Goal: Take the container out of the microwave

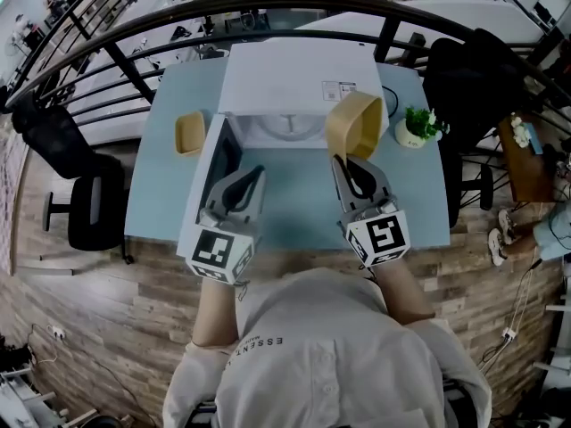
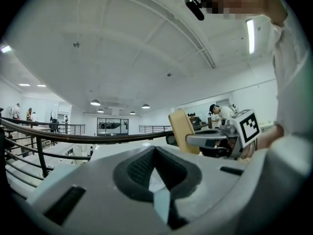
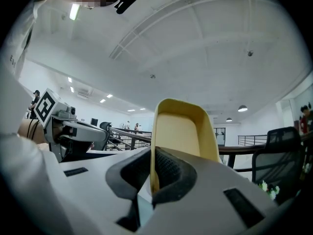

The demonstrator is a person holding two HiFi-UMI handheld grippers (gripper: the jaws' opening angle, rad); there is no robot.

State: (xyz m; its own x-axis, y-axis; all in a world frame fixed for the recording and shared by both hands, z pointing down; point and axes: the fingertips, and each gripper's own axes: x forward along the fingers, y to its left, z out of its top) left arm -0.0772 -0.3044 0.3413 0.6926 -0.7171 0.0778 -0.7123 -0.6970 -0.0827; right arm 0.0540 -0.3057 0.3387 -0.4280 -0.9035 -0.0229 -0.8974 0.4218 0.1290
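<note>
Right gripper (image 3: pixel 152 155) clamps container (image 3: pixel 183 126) wall; microwave (image 1: pixel 294 74) cavity largely hidden, probably open.

You work at a pale blue table (image 1: pixel 294 203) at centre frame, on a wood-plank floor (image 1: pixel 107 328) that fills the lower left. A black curved railing (image 1: pixel 268 3) runs across the top behind it. One black office chair (image 1: pixel 85 208) stands at the left edge and a second black chair (image 1: pixel 468 78) at upper right. A small potted plant (image 1: pixel 417 126) sits on the table's right side. Above you, a white ribbed ceiling (image 2: pixel 122 43) carries round lamps (image 2: pixel 95 102) and a bright strip light (image 2: pixel 251 35)
</note>
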